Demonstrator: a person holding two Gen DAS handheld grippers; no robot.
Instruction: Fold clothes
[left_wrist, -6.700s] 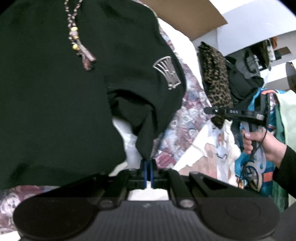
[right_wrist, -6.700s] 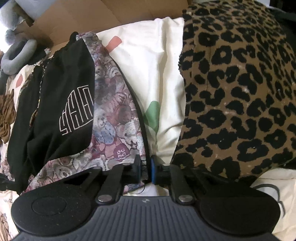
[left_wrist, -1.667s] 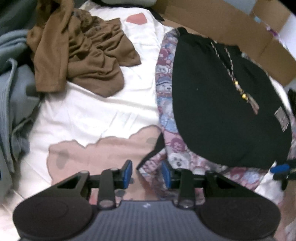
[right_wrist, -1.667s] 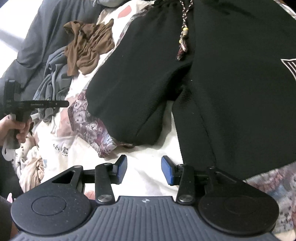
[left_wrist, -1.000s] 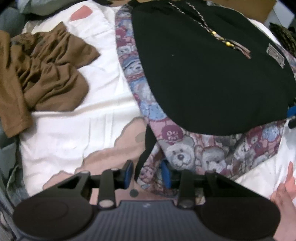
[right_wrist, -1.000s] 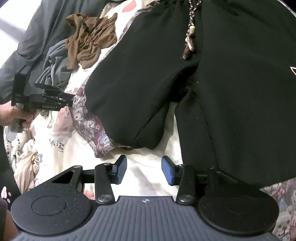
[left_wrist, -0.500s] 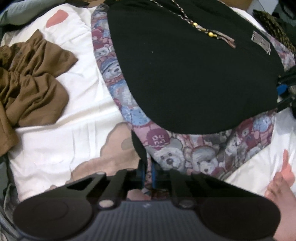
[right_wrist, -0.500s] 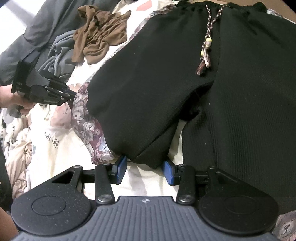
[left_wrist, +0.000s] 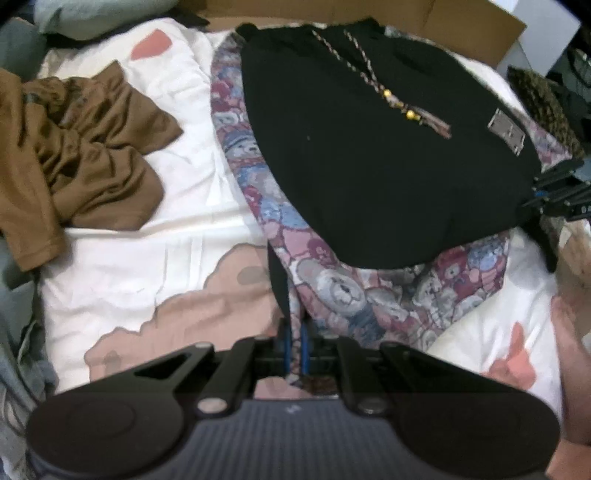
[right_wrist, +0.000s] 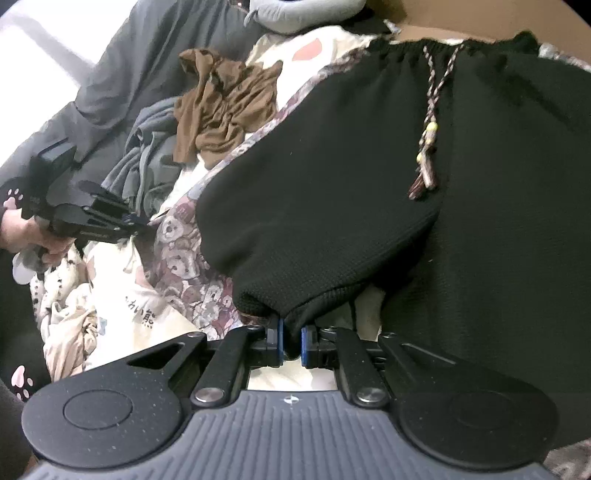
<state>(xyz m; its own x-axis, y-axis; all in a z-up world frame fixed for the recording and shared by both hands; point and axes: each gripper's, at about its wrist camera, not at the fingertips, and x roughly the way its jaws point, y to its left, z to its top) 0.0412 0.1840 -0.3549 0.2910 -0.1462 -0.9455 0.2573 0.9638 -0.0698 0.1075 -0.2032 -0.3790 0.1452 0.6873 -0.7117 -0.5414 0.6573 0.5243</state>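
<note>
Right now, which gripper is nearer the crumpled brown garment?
Left. The left gripper pinches the bear-print fabric beside the brown garment; the right gripper grips the black shorts, farther off.

Dark hand-drawn characters (right_wrist: 142, 310), "わい熊" as far as they can be made out, are printed on the white cotton bedsheet (right_wrist: 110, 284), at about eight o'clock in the right wrist view. The silver-grey rectangular patch (left_wrist: 506, 131) on the black knit shorts (left_wrist: 369, 166), at two o'clock in the left wrist view, carries line marks too blurred to read. A small white emblem (right_wrist: 291, 398) on the ribbed body of the right gripper (right_wrist: 291, 341), at six o'clock, is too small to read.
</note>
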